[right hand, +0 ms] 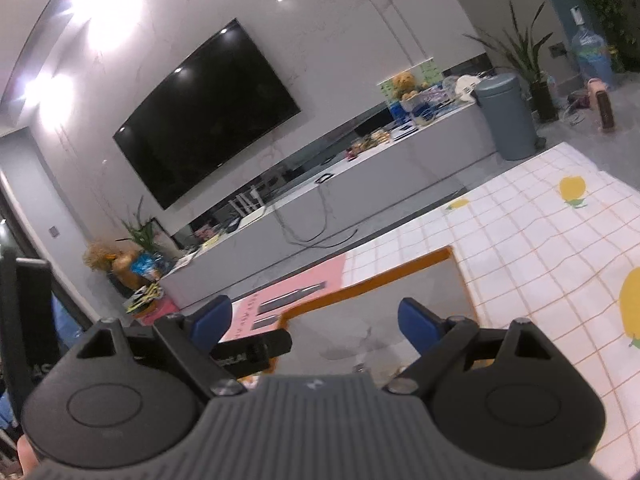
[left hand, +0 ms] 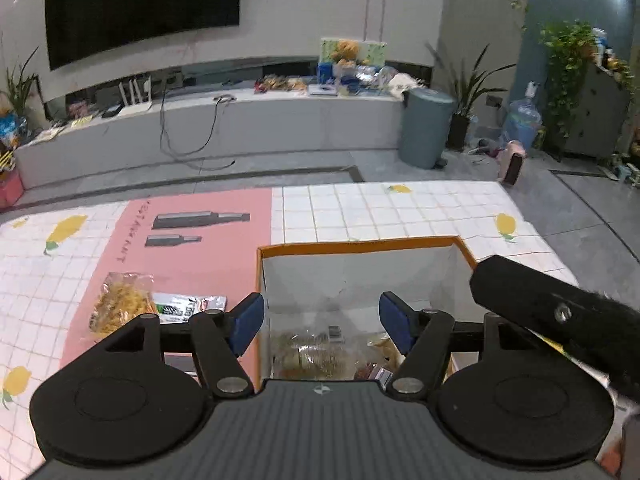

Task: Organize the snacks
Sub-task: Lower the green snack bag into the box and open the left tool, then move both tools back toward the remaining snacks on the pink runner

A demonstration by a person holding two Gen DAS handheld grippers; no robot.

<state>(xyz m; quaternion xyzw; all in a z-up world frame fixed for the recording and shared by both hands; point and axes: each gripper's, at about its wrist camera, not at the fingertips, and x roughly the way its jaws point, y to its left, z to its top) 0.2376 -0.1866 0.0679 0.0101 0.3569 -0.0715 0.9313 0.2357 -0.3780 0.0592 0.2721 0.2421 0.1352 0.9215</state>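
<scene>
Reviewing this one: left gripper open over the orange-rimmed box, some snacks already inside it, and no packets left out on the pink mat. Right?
Not quite. The left wrist view shows two packets still on the pink mat: a clear bag of yellow snacks and a green-and-white packet. The rest holds: left gripper open over the orange-rimmed box, snacks inside.

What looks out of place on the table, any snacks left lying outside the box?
Yes. Two snack packets lie outside the orange-rimmed box, on the pink mat: a clear bag of yellow snacks and a green-and-white packet beside it. Other snacks are already inside.
</scene>
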